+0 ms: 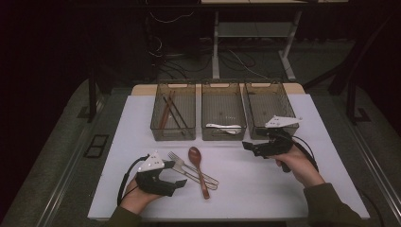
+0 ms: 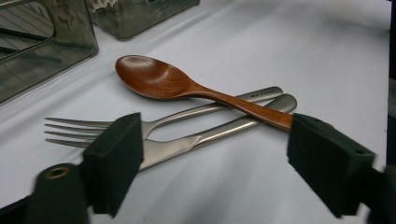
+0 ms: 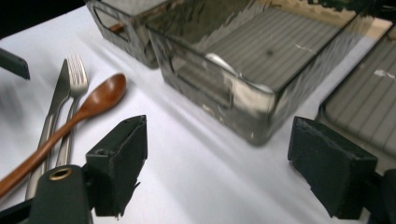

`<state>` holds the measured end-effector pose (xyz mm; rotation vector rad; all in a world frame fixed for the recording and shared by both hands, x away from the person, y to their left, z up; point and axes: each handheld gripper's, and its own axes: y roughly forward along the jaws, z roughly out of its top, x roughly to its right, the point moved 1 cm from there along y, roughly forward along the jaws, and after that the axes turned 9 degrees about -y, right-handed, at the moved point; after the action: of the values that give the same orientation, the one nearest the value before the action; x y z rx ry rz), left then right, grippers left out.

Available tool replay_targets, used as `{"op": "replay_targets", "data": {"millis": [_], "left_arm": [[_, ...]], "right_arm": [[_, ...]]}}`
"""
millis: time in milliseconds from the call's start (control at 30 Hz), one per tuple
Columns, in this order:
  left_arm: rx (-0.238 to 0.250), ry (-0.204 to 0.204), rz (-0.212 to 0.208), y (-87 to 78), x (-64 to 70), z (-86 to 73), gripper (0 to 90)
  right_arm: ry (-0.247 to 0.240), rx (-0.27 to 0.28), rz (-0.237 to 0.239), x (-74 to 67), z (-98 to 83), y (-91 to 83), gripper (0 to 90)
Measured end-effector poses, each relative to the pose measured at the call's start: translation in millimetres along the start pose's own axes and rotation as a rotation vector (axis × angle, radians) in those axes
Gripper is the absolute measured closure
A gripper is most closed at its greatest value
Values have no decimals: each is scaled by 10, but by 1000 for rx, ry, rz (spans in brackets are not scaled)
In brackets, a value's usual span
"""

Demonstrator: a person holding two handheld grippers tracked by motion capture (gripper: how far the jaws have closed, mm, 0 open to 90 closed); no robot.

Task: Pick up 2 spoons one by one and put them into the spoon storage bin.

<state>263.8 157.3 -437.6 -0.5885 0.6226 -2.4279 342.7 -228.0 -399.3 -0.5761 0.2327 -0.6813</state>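
The work in hand looks like sorting cutlery from the tabletop (image 1: 265,189) into three clear bins, and by the look of things it is partly done. The left bin (image 1: 173,134) already holds chopsticks (image 1: 166,112), and the middle bin (image 1: 223,135) holds a white spoon (image 1: 224,126). The right bin (image 1: 269,106) seems to have nothing in it, though the right hand-held gripper hides its near end.

Three pieces are left on the tabletop, in a small pile just ahead of the left hand-held gripper (image 2: 212,161): a wooden spoon (image 2: 187,91), a fork (image 2: 154,123) and a knife (image 2: 219,133). The wooden spoon lies across the handles of the two metal pieces, and the fork and knife lie side by side, touching or nearly so. In the left gripper view the jaws stand wide apart and hold nothing; the pile sits between and just beyond them, the spoon's handle end close to the far-side jaw.

The right hand-held gripper (image 1: 257,147) is also released and carries nothing. It hovers just in front of the middle and right bins, well apart from the pile, which lies off to its left in the right gripper view.

So roughly two kinds are binned and three items remain. I judge the spoon, lying on top, the likeliest next pick.
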Motion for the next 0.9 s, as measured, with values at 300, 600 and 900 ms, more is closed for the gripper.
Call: {"op": "replay_targets", "data": {"millis": [300,600,900], "left_arm": [[-10,19,-26,-17,33,10,512],[-26,29,-63,-2,50,20,684],[-65,35,-122,76,115,25,857]], "right_arm": [[4,17,-10,-111,-376,-192,184],[-1,28,-15,-161,-709,-321,184],[8,38,-17,-235,-919,-488,184]]}}
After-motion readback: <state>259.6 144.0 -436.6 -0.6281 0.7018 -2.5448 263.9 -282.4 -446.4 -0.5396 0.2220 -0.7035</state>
